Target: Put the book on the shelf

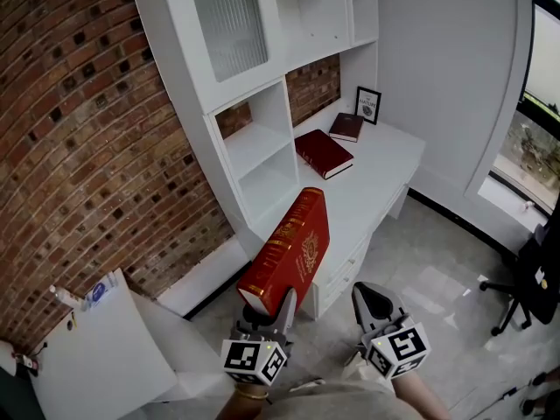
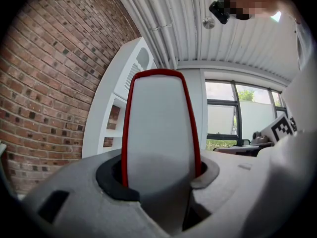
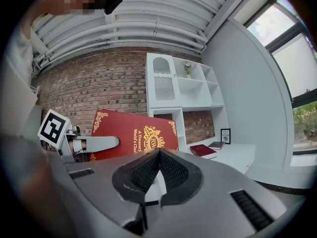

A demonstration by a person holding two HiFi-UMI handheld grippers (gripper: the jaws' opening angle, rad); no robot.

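Where the head view looks down, the left gripper (image 1: 273, 309) holds a large red book (image 1: 289, 250) by its lower end. The book is tilted in the air in front of the white shelf unit (image 1: 254, 143). The right gripper (image 1: 372, 303) is beside it. Two smaller books (image 1: 324, 153) lie on the desk (image 1: 385, 169) near a framed picture (image 1: 368, 104). In the left gripper view, the jaws clamp the book's covers, with its pale page edge between them. In the right gripper view, the jaws are pressed together with nothing between them.
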